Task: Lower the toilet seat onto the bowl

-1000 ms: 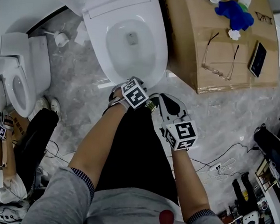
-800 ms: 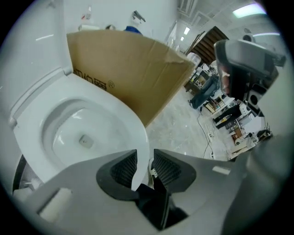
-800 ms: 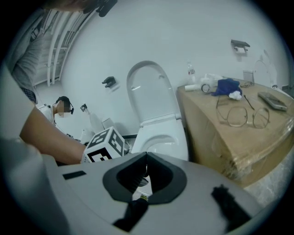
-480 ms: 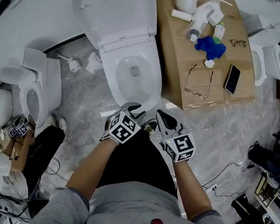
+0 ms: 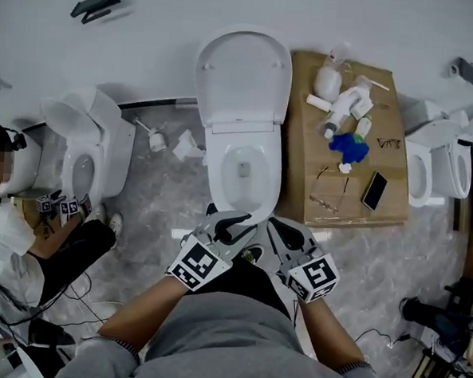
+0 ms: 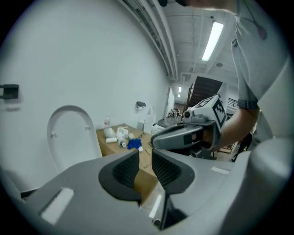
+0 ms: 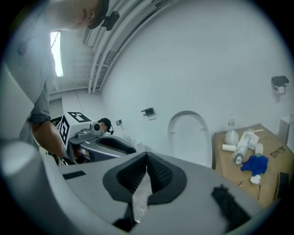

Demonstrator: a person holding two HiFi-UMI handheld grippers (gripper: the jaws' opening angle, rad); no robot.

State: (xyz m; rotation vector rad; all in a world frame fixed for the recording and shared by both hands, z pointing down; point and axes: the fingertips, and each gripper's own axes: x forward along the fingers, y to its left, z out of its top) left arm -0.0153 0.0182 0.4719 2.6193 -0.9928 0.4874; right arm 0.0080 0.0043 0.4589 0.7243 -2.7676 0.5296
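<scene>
Toilet seat [image 5: 243,77] apparently upright; only head view shows the bowl [image 5: 244,149].

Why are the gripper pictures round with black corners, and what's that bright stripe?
Left gripper view: the wide-angle lens bends the wall and blackens the corners; the stripe is a glaring ceiling light. Right gripper view: same bending. Head view: no black corners.
</scene>
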